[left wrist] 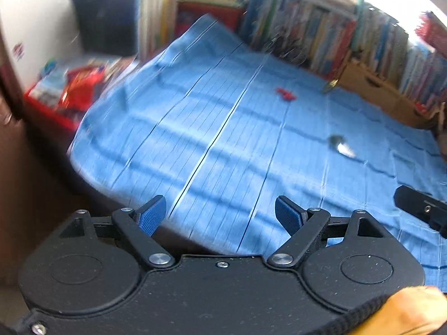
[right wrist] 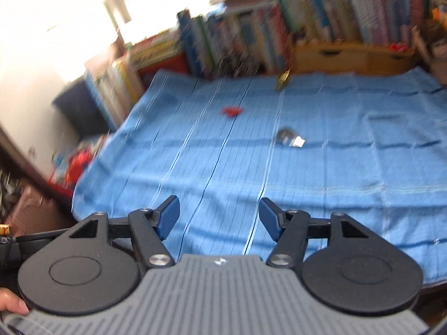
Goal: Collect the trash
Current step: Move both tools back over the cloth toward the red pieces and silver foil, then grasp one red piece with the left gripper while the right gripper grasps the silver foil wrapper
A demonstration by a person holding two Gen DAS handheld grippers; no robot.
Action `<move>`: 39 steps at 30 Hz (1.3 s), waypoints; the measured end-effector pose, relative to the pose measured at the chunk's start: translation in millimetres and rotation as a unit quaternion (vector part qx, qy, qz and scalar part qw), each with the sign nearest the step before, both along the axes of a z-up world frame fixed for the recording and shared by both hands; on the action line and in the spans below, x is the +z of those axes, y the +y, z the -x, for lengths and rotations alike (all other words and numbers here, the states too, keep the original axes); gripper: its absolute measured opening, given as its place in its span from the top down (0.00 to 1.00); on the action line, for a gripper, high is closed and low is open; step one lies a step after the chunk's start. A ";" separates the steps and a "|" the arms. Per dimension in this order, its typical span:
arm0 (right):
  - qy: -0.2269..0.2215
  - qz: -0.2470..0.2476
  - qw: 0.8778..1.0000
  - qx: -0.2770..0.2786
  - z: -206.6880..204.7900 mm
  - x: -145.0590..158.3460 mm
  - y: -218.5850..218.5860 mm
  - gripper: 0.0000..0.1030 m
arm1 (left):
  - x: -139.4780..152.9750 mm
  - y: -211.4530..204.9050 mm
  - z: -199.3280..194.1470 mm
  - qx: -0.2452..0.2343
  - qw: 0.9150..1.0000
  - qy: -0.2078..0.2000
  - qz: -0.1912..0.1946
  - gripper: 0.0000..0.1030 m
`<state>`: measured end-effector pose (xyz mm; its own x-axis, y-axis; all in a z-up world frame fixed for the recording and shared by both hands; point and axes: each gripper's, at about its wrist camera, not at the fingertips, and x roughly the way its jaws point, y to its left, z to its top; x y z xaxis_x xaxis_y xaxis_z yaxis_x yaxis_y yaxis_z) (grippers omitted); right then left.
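Both views look down a blue cloth spread over the surface, and both are smeared with blur, so small details are uncertain. The left hand-held gripper has its blue pads spread wide with only cloth showing between them; the right hand-held gripper likewise stands apart and empty. The trash lies well ahead of both: a red scrap ahead and slightly left of the right one, a crumpled silvery wrapper ahead and to its right, and a small yellowish piece farthest off, just beside the row of books at the cloth's far edge. Judging by the high, tilted-down aim and the parted jaws, the person seems to be surveying the litter so either tool can descend on a chosen piece. A red bin of packaging sits off the cloth to the left, a plausible destination.
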<state>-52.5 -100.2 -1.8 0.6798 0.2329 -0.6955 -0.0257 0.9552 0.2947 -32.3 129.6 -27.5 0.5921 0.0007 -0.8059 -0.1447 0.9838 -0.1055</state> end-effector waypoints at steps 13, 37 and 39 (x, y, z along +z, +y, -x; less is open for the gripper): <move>-0.075 -0.006 0.993 -0.096 -55.4 47.5 -26.7 0.24 | 62.9 -20.8 -92.2 -0.026 0.997 -0.065 0.033 0.16; -0.039 0.158 0.985 -0.052 -198.9 -125.2 -40.6 0.16 | -107.7 -135.9 -333.7 0.049 0.998 0.029 -0.019 0.13; -0.038 0.161 0.985 -0.041 -204.9 -134.8 -39.7 0.17 | -121.0 -142.2 -345.1 0.053 0.998 0.034 -0.028 0.13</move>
<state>152.4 -139.9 -136.6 0.7408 -0.0501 -0.6699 0.0457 0.9987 -0.0241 312.8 -12.7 -148.6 0.5303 0.1069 -0.8411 -0.2526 0.9669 -0.0364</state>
